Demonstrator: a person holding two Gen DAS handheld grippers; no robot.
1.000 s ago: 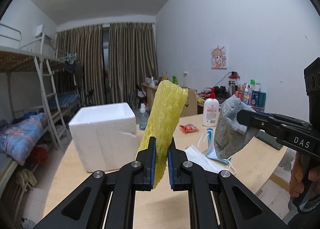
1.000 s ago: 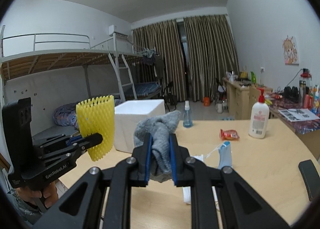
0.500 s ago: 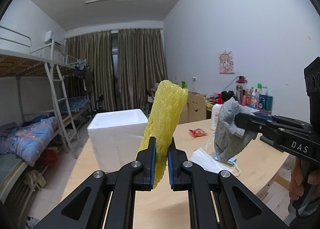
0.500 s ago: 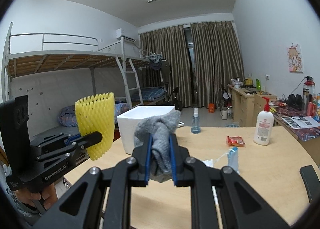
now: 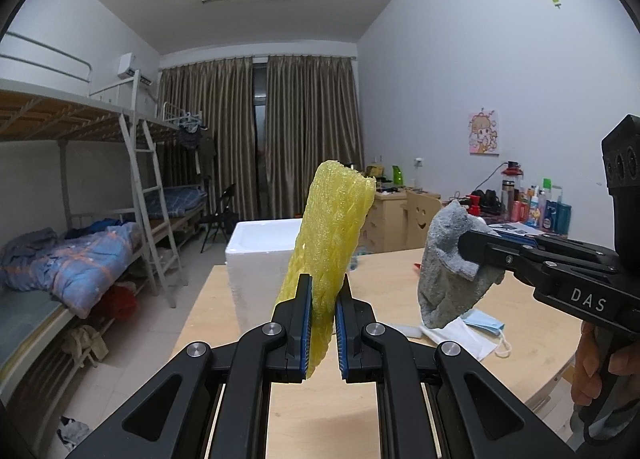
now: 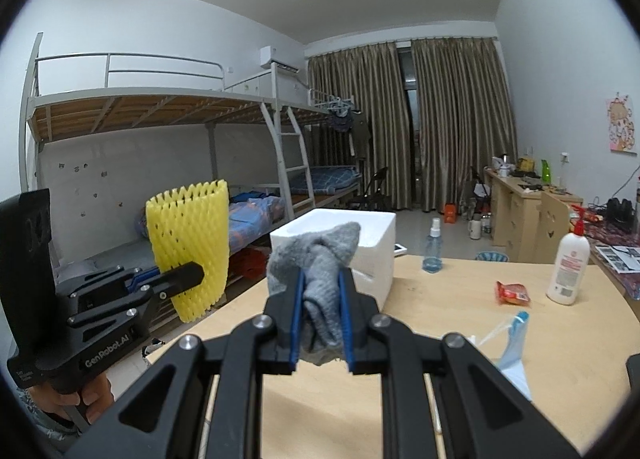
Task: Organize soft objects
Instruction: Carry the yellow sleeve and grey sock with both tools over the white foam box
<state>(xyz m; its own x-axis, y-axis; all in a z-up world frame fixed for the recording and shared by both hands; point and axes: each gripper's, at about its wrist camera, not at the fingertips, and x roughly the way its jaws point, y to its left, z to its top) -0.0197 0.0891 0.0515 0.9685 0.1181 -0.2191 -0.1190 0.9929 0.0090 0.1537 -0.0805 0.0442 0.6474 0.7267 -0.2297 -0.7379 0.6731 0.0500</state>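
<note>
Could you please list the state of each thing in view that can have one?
left gripper: shut on the yellow foam net, held upright.
right gripper: shut on the grey cloth, bunched.
white foam box: open-topped, on the table.
face masks: lying flat on the table.
lotion bottle: upright.

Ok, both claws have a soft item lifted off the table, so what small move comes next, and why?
Probably carry both toward the white foam box ahead: the left claw grips the yellow foam net, the right claw grips the grey cloth, and both hang short of the box.
</note>
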